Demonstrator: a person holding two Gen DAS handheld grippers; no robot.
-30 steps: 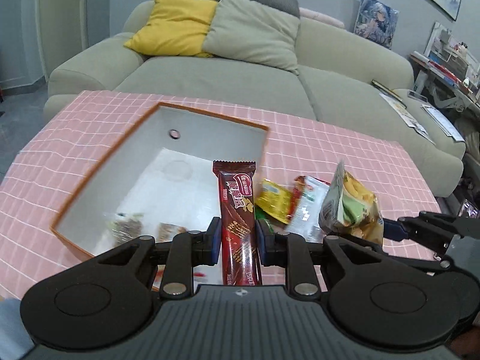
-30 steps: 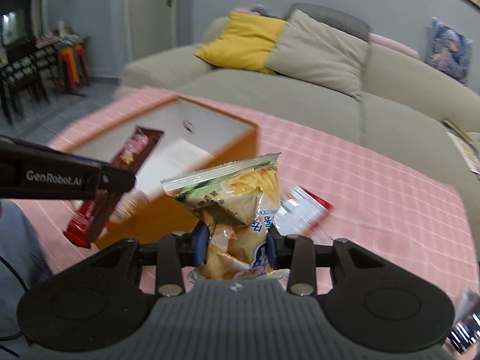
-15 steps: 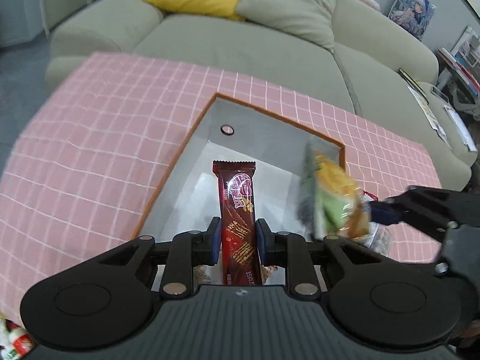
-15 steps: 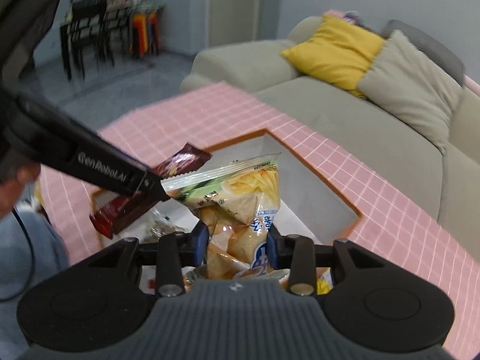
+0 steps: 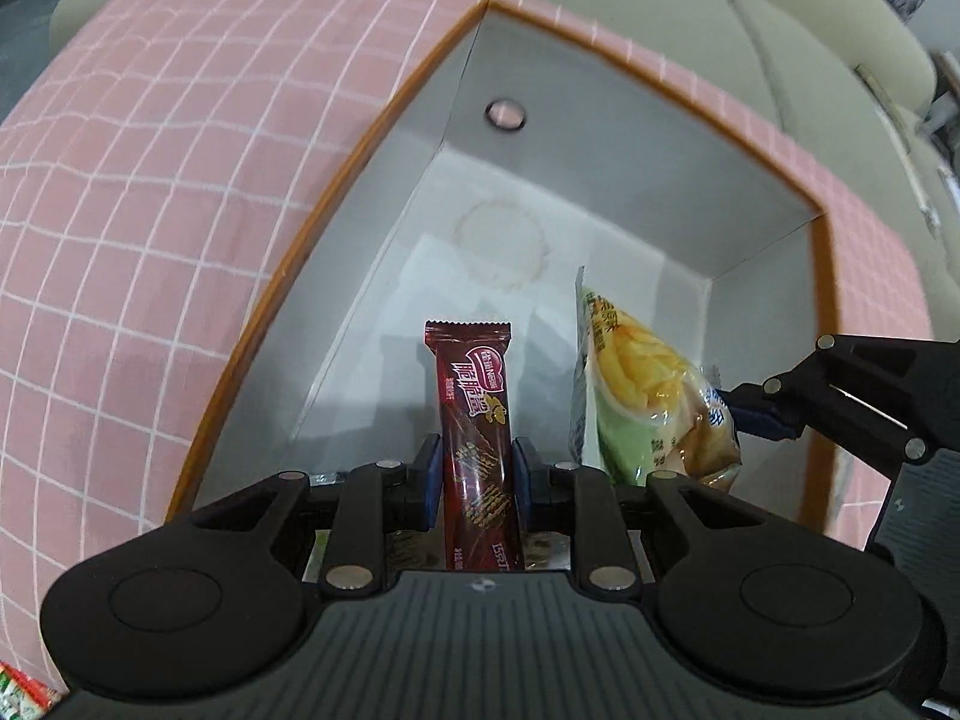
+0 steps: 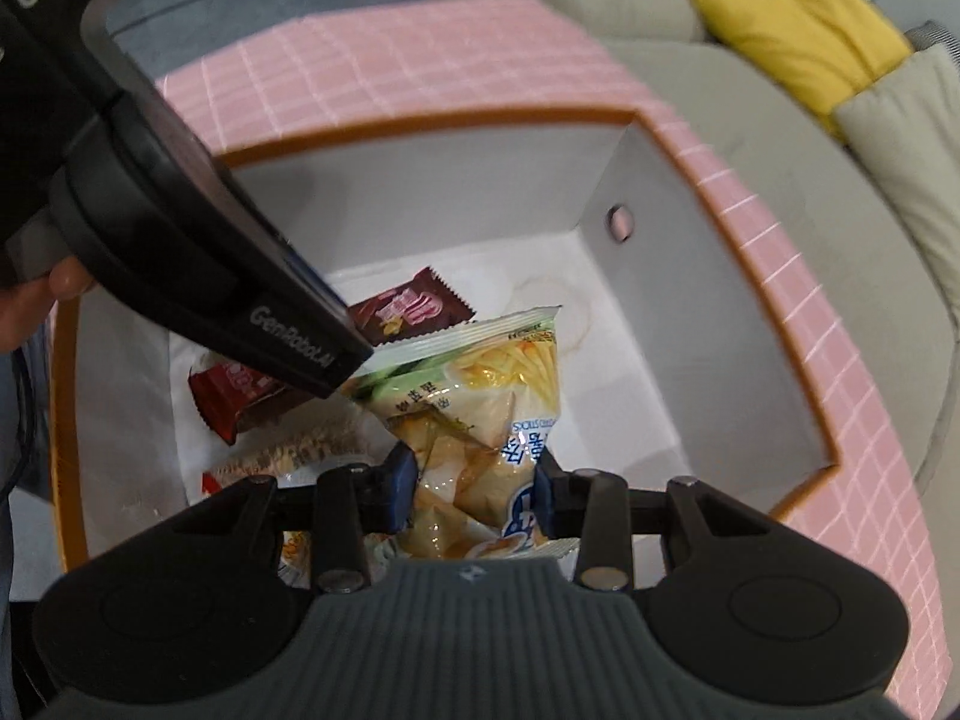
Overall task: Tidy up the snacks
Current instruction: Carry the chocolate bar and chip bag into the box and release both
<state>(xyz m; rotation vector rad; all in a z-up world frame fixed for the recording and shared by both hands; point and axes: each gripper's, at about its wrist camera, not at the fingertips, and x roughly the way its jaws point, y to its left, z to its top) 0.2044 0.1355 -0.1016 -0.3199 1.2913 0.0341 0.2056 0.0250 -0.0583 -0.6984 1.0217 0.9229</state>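
My left gripper (image 5: 477, 471) is shut on a dark red chocolate wafer bar (image 5: 474, 414) and holds it over the open white box with an orange rim (image 5: 600, 138). My right gripper (image 6: 477, 495) is shut on a bag of yellow chips (image 6: 480, 414) and holds it inside the same box (image 6: 708, 300). The chip bag also shows in the left wrist view (image 5: 642, 402), to the right of the bar. The bar also shows in the right wrist view (image 6: 408, 309), behind the left gripper's finger (image 6: 300, 348). The two snacks hang close side by side.
Several snack packets (image 6: 288, 450) lie on the box floor under the grippers. The box stands on a pink checked tablecloth (image 5: 150, 180). A beige sofa (image 6: 870, 150) with a yellow cushion (image 6: 798, 18) lies behind. One packet (image 5: 21, 696) lies on the cloth at the near left.
Both grippers have moved forward and down over the box with their snacks still held. The chip bag has come from beside the box to inside it, next to the wafer bar.
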